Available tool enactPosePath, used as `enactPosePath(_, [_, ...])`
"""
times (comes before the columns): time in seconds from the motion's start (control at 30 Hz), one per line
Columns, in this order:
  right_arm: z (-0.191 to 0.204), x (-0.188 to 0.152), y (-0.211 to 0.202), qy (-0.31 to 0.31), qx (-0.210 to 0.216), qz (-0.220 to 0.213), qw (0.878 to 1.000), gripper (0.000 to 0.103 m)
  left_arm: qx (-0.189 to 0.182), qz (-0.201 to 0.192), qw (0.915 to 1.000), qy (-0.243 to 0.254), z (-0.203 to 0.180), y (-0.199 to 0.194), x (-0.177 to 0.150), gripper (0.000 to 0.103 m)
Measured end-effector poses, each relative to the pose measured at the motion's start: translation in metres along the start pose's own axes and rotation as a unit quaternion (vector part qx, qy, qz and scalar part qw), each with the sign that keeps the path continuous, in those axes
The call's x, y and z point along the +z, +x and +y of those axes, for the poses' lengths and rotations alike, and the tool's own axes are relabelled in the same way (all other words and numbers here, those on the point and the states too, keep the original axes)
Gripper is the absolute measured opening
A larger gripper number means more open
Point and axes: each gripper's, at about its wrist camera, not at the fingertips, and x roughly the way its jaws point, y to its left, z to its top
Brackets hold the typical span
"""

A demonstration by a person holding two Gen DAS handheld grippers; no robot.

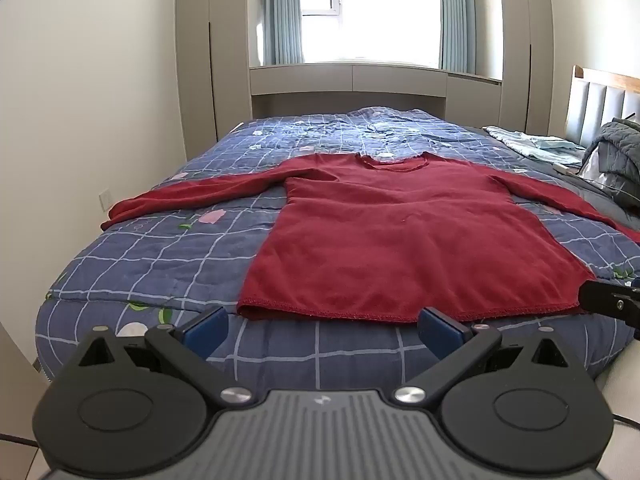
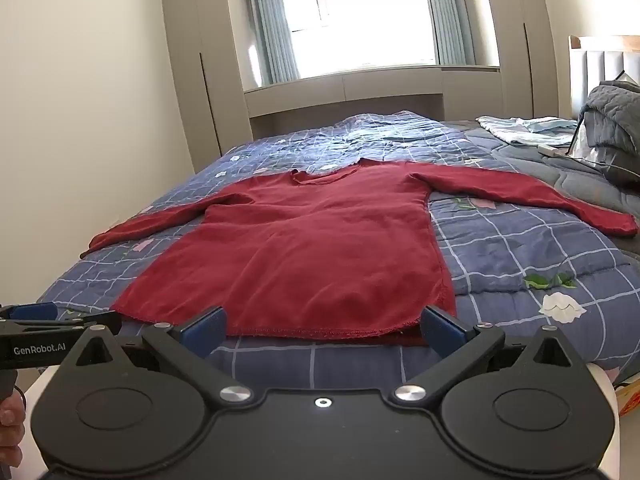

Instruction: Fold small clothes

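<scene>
Red long-sleeved top (image 1: 404,240) spread flat, face up, on the blue checked quilt (image 1: 168,256), hem toward the near edge of the bed, neckline toward the window (image 1: 384,8), both sleeves stretched out sideways. No fold made yet, to judge by the lie of it: task at its very start, approach step. Left gripper (image 1: 320,330) poised just short of the hem, jaws spread wide, nothing between them; right gripper (image 2: 322,330) likewise spread and empty, hovering at the hem near its right corner. Next move, by judgement: a sleeve cuff or a hem corner pinched on each side, both layers caught together, then lifted and carried across the body without dragging the rest askew. Grey bedding (image 2: 612,120) heaped by the headboard, well apart from the top.
</scene>
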Motion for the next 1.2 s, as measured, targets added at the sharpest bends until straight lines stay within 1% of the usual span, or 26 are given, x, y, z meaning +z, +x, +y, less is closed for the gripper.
enactPosePath(0.3, [0.0006, 0.0005, -0.0017, -0.008, -0.003, 0.005, 1.0, 0.103, 0.0, 0.0, 1.0, 0.0, 0.0, 0.0, 0.0, 0.103])
enactPosePath(0.33, [-0.0034, -0.0004, -0.0018, 0.001, -0.001, 0.003, 1.0, 0.103, 0.0, 0.0, 1.0, -0.001, 0.0, 0.0, 0.0, 0.103])
enactPosePath(1.2, [-0.0017, 0.0014, -0.0035, 0.005, 0.0, 0.001, 1.0, 0.103, -0.001, -0.001, 1.0, -0.002, 0.0001, -0.0001, 0.0, 0.103])
